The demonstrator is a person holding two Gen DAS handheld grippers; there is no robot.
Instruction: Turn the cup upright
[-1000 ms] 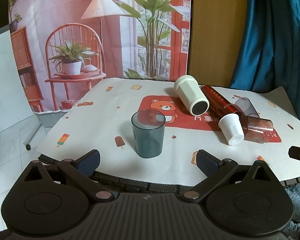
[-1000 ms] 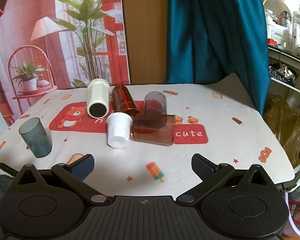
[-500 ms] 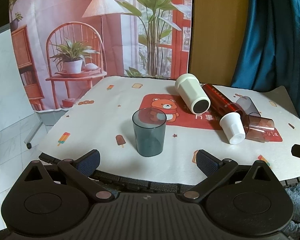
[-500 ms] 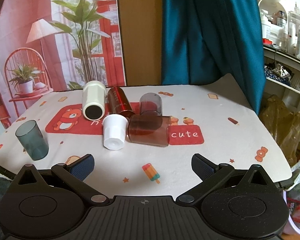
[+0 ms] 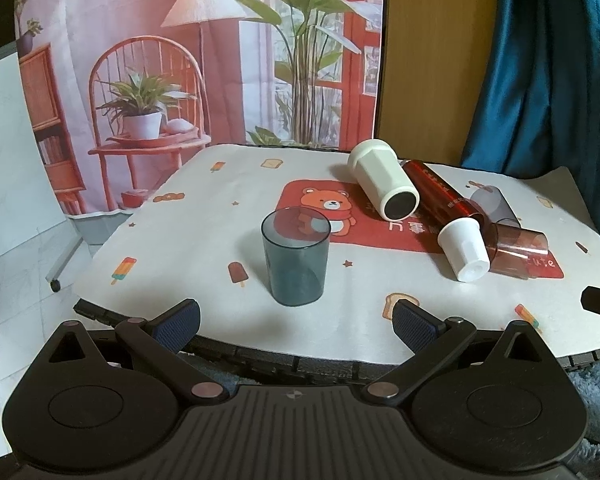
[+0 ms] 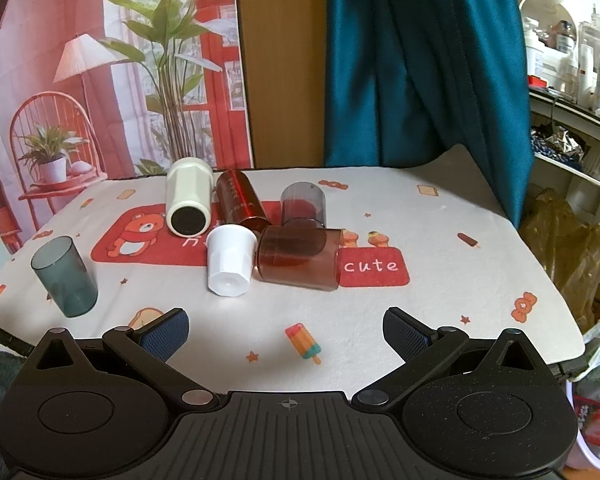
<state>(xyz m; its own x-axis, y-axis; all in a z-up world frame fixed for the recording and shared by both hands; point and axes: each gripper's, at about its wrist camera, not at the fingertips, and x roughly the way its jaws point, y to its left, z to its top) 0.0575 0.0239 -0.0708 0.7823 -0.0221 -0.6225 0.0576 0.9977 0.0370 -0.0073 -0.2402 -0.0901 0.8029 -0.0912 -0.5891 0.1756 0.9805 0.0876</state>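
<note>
1. Counting cups on the table (image 5: 160,248) gives six: one upright, five lying on their sides.
2. One grey-blue tumbler (image 5: 295,256) stands upright with its mouth up, nothing visible inside it, well apart from the others toward the left edge.
3. One cream cup (image 6: 189,202) lies with its dark mouth facing the cameras; its inside is too dark to read.
4. One dark red cup (image 6: 240,204) lies just beside the cream one.
5. One small white cup (image 6: 230,260) lies with its closed base toward the cameras, touching the red-brown cup.
6. One red-brown translucent cup (image 6: 300,258) lies across the red "cute" print, and one smoky translucent cup (image 6: 303,204) lies just behind it; both look empty.
7. One left gripper (image 5: 296,318) sits at the table's near edge, jaws spread wide and holding nothing, the tumbler ahead between its fingers' lines.
8. One right gripper (image 6: 286,326) is likewise spread wide and empty, near the fallen group.
</note>
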